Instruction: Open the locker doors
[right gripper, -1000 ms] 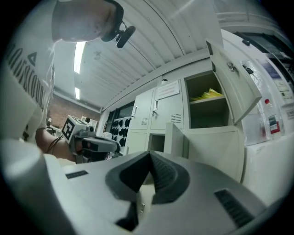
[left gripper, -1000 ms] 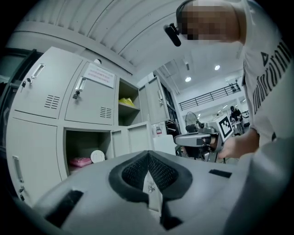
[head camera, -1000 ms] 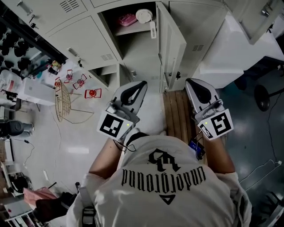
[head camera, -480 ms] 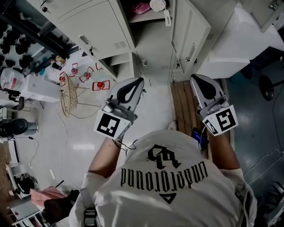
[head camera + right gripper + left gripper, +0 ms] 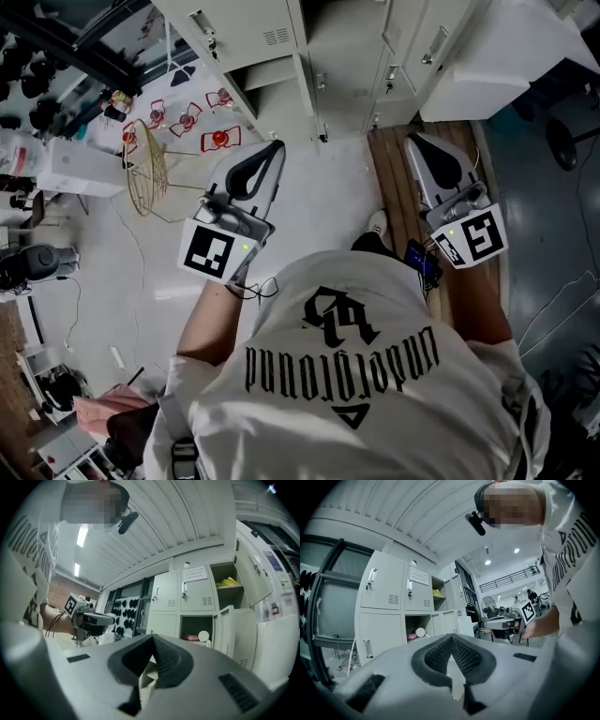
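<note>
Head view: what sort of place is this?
Probably a workshop or lab with a locker corner: a bank of pale grey metal lockers, a black wall rack of dark gear, and a tan wire basket.

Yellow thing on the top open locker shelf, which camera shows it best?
The right gripper view: the yellow thing lies large and plain in the upper open locker. The left gripper view shows only a small patch; the head view misses it.

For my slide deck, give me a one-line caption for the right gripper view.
Shut, empty right gripper faces the lockers, two compartments already open; left gripper alongside.
</note>
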Action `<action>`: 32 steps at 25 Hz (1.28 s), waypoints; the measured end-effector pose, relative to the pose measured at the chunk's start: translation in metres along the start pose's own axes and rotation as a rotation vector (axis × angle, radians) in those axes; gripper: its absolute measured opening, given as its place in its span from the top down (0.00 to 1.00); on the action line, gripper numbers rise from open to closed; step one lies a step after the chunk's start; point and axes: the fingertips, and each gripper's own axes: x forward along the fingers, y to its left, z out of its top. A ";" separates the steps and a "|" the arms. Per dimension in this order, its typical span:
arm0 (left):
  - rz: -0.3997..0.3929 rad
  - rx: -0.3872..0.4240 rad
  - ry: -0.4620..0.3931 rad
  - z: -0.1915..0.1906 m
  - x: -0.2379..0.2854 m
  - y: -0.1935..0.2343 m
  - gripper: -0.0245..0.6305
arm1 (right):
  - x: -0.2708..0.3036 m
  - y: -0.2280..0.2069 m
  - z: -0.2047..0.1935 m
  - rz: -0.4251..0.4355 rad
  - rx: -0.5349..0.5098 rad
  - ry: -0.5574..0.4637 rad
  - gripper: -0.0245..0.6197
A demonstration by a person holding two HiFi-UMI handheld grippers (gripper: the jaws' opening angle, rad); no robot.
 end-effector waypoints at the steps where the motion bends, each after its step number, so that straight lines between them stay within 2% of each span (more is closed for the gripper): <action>1: -0.008 -0.004 0.009 -0.003 -0.012 -0.003 0.95 | -0.003 0.013 0.000 -0.003 0.001 0.006 0.95; 8: -0.071 -0.036 0.032 -0.013 -0.081 -0.028 0.95 | -0.027 0.093 -0.003 -0.027 0.007 0.053 0.95; 14: -0.093 -0.021 0.025 -0.015 -0.111 -0.044 0.95 | -0.046 0.132 -0.009 -0.014 -0.006 0.098 0.95; 24: -0.048 -0.077 0.030 -0.029 -0.142 -0.051 0.95 | -0.060 0.161 -0.018 0.002 0.040 0.096 0.95; 32: -0.027 -0.085 0.027 -0.035 -0.145 -0.044 0.95 | -0.058 0.160 -0.021 -0.002 0.039 0.097 0.95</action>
